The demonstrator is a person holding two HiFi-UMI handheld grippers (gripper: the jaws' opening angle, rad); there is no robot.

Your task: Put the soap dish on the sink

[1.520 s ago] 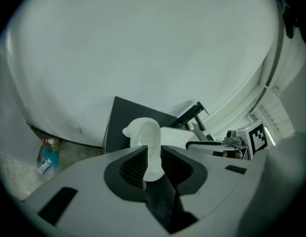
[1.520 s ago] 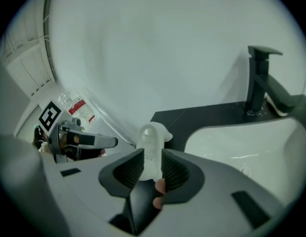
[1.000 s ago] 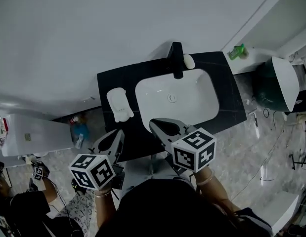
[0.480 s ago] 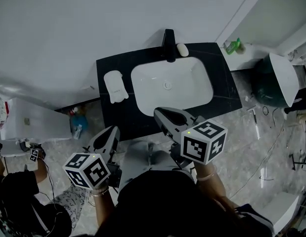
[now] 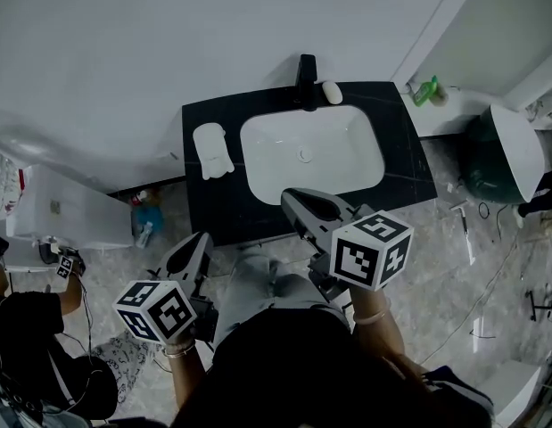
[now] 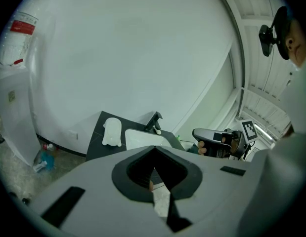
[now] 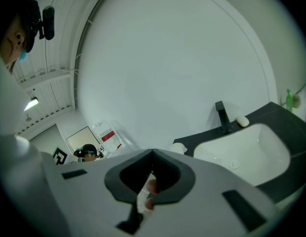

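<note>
White soap dish [image 5: 212,150] laid on black sink counter [image 5: 402,145] at nine o'clock of the basin [image 5: 333,163], left gripper [image 5: 202,239] and right gripper [image 5: 289,199] held at six o'clock, jaws of both pressed together, nothing pinched.

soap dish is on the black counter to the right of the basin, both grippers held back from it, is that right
Not quite. The soap dish is on the black counter to the left of the basin, not the right, as the head view shows. The left gripper and right gripper are indeed held back from it.
</note>
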